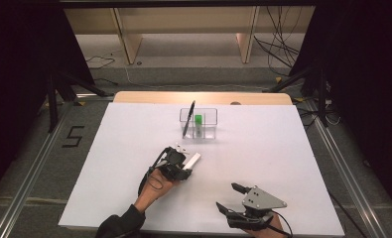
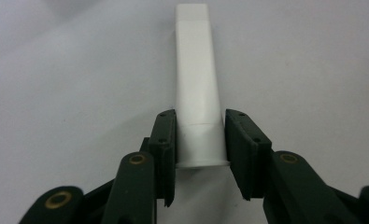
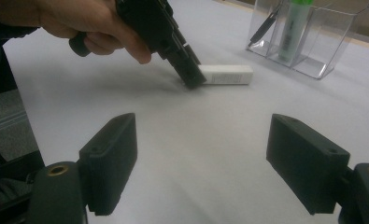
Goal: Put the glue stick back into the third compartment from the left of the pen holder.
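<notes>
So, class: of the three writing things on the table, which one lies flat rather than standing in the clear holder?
The white marker lies flat between the left tongs; the black pen and green marker stand in the clear holder.

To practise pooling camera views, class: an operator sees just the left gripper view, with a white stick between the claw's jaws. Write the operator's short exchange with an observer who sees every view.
Operator: What lies beyond the white stick?
Observer: A clear box stands farther up the table, apart from the stick. It holds a leaning black pen and a green marker.
Operator: Where is the other hand?
Observer: The right claw rests near the table's near edge, open, with nothing between its jaws.
</notes>
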